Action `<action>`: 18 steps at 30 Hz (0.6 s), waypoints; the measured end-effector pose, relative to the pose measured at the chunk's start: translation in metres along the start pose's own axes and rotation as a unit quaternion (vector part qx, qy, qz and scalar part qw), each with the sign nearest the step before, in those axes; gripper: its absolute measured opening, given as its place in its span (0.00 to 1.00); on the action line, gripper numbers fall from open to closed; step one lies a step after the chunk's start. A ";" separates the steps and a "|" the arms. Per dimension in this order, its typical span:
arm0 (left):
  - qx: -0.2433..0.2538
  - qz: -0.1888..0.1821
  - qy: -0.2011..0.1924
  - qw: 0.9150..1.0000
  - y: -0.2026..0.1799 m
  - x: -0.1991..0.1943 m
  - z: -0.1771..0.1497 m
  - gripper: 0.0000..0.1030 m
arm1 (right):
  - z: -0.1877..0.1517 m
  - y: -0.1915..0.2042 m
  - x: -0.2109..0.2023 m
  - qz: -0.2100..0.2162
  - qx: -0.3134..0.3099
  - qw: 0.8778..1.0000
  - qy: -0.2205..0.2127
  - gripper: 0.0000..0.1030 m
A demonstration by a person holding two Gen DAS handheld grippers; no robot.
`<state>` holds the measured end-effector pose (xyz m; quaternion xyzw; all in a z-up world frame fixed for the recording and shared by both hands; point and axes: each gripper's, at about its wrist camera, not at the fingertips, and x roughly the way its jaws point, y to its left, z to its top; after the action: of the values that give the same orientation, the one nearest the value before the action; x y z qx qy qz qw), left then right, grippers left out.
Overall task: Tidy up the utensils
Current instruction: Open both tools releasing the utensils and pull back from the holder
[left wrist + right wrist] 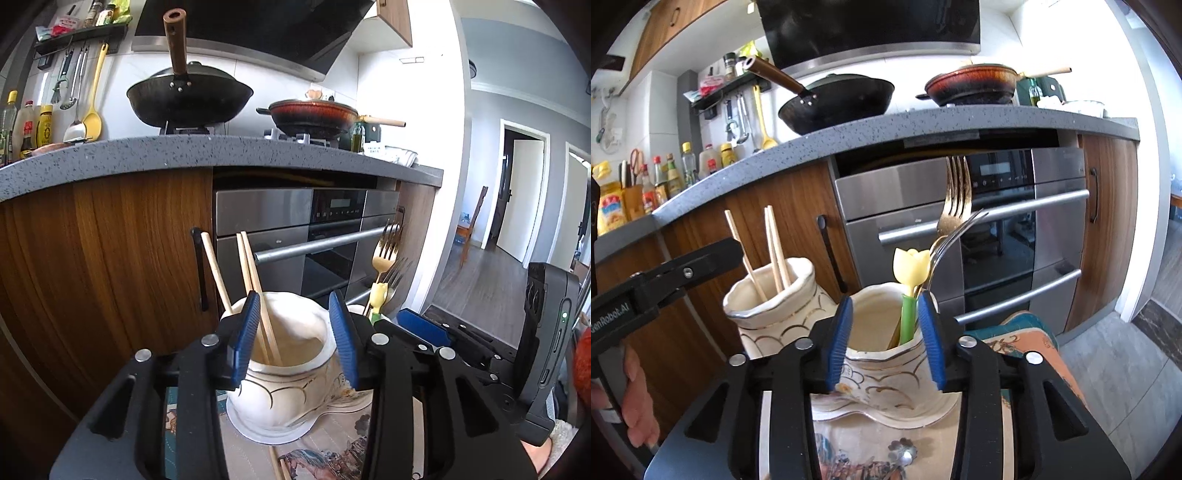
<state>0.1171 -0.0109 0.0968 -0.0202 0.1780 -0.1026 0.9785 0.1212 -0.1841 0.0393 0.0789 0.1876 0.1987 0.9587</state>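
Observation:
Two white ceramic holders with gold lines stand side by side on a patterned mat. The left holder (pixel 284 373) holds three wooden chopsticks (pixel 255 280); it also shows in the right wrist view (pixel 768 306). My left gripper (pixel 295 336) is open, its blue pads on either side of this holder's rim. The right holder (pixel 886 354) holds a gold fork (pixel 955 206), a silver fork (pixel 956 229) and a green-stemmed yellow tulip utensil (pixel 910 266). My right gripper (pixel 886 339) is open around this holder's rim. A loose chopstick (pixel 279 465) lies on the mat.
A wooden cabinet (pixel 110 266) and a steel oven (pixel 997 229) stand close behind the holders, under a grey counter (pixel 184 155) with a black wok (pixel 190 99) and a red pan (pixel 314 114). A small flower-shaped spoon (pixel 903 452) lies on the mat (pixel 1030 339).

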 end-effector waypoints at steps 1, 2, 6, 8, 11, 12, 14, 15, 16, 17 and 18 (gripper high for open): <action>-0.001 -0.001 -0.003 1.000 0.000 -0.004 0.001 0.42 | 0.000 -0.001 -0.004 0.001 0.002 1.000 -0.003 0.40; -0.002 -0.002 -0.006 1.000 0.000 -0.007 0.001 0.45 | 0.000 -0.001 -0.006 0.001 0.004 1.000 -0.004 0.41; -0.002 -0.001 -0.013 1.000 0.001 -0.024 -0.004 0.60 | -0.003 -0.006 -0.020 0.000 0.015 1.000 -0.014 0.67; -0.005 -0.001 -0.012 1.000 0.003 -0.030 -0.007 0.66 | -0.006 -0.007 -0.027 -0.001 0.017 1.000 -0.020 0.77; -0.008 0.006 -0.011 1.000 0.007 -0.036 -0.012 0.74 | -0.009 -0.009 -0.037 0.000 0.022 0.999 -0.026 0.81; -0.008 0.011 -0.011 1.000 0.008 -0.039 -0.014 0.79 | -0.010 -0.009 -0.039 0.000 0.023 0.999 -0.027 0.86; -0.008 0.019 -0.011 1.000 0.010 -0.043 -0.019 0.85 | -0.015 -0.010 -0.045 0.000 0.024 0.999 -0.030 0.92; -0.008 0.024 -0.009 1.000 0.012 -0.046 -0.022 0.88 | -0.017 -0.010 -0.047 -0.001 0.023 0.999 -0.030 0.92; -0.007 0.028 -0.008 1.000 0.013 -0.047 -0.023 0.91 | -0.021 -0.010 -0.049 -0.004 0.020 0.999 -0.030 0.94; -0.006 0.032 -0.006 0.999 0.015 -0.049 -0.025 0.92 | -0.023 -0.010 -0.050 -0.005 0.018 0.999 -0.029 0.94; -0.005 0.037 -0.002 0.999 0.017 -0.052 -0.029 0.94 | -0.026 -0.010 -0.052 -0.008 0.016 0.999 -0.028 0.95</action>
<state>0.0628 0.0160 0.0861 -0.0191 0.1774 -0.0656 0.9818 0.0705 -0.2126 0.0299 0.0978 0.1641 0.1855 0.9639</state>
